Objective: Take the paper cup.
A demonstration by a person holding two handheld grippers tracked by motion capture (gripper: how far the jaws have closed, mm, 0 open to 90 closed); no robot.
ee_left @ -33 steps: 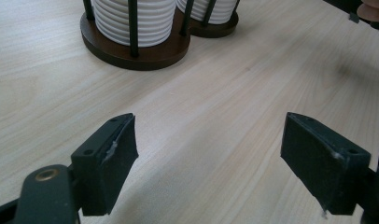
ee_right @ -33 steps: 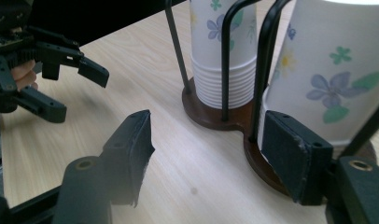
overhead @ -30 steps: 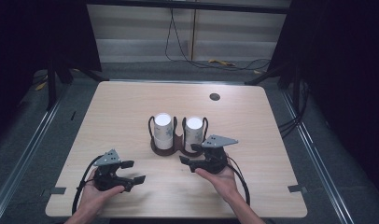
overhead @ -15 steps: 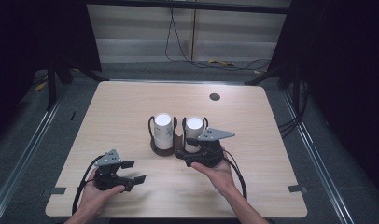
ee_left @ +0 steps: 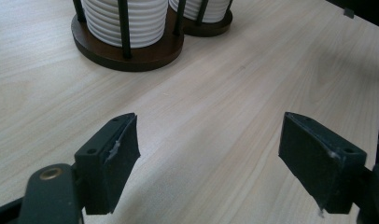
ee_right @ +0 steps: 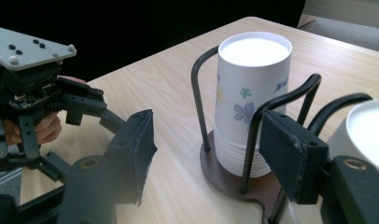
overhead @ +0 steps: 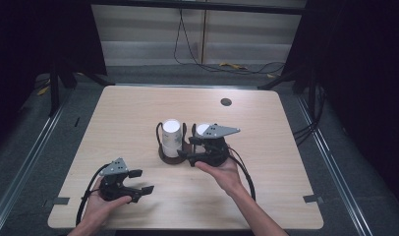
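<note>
While left gripper (overhead: 138, 182) rests open, right gripper (overhead: 187, 150) closing empty beside cup stack (overhead: 171, 137).

Pale wood table (overhead: 138, 113), round dark grommet (overhead: 226, 102) set near its far right corner. Grey tape (overhead: 56, 201) on the floor by the near left corner. Beyond, grey carpet (overhead: 153, 73), with black cables (overhead: 187, 49) hanging down a pale wall (overhead: 138, 29) and yellow bits (overhead: 232, 65) close by.
</note>
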